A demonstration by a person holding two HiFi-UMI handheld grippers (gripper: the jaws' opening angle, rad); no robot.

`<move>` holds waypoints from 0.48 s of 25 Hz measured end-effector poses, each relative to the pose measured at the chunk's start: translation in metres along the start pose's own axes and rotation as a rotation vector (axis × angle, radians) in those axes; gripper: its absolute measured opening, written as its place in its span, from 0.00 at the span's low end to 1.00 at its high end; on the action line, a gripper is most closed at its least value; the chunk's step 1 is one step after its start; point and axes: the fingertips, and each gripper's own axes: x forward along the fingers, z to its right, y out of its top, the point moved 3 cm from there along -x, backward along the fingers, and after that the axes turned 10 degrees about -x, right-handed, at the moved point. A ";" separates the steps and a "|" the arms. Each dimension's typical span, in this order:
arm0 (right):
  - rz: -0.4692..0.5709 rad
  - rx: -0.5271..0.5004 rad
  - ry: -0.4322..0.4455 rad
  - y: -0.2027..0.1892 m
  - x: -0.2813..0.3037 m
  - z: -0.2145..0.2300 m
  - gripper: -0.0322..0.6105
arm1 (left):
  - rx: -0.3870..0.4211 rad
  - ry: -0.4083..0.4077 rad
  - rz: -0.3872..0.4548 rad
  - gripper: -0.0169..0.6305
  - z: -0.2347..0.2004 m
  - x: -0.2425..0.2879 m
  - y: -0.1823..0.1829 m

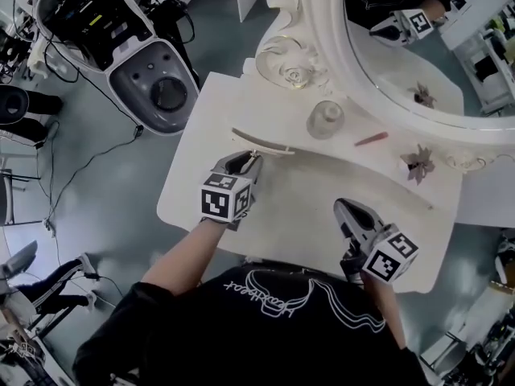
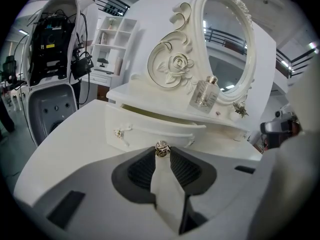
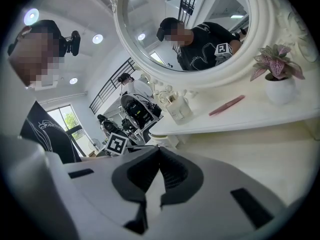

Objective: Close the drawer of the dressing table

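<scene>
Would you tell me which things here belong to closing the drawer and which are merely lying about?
Belongs to the job:
drawer, standing open; its knob; left gripper, shut on the knob.

Just lying about:
perfume bottle; pink stick; potted plant; right gripper, shut and empty.

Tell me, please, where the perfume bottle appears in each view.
Head view: bottle at upper centre, below the mirror.
Left gripper view: right of centre, in front of the mirror.
Right gripper view: near the centre, left of the pink stick.
Shared landmark: the plant.
</scene>
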 end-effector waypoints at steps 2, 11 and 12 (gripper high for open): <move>0.005 0.001 0.002 -0.004 -0.004 0.015 0.05 | 0.002 0.007 0.005 0.17 0.005 0.013 -0.002; 0.011 0.004 0.002 -0.010 -0.002 0.041 0.05 | 0.003 0.004 0.013 0.17 0.008 0.040 -0.001; 0.009 0.004 0.002 -0.010 -0.001 0.044 0.05 | 0.002 0.002 0.013 0.17 0.008 0.044 0.000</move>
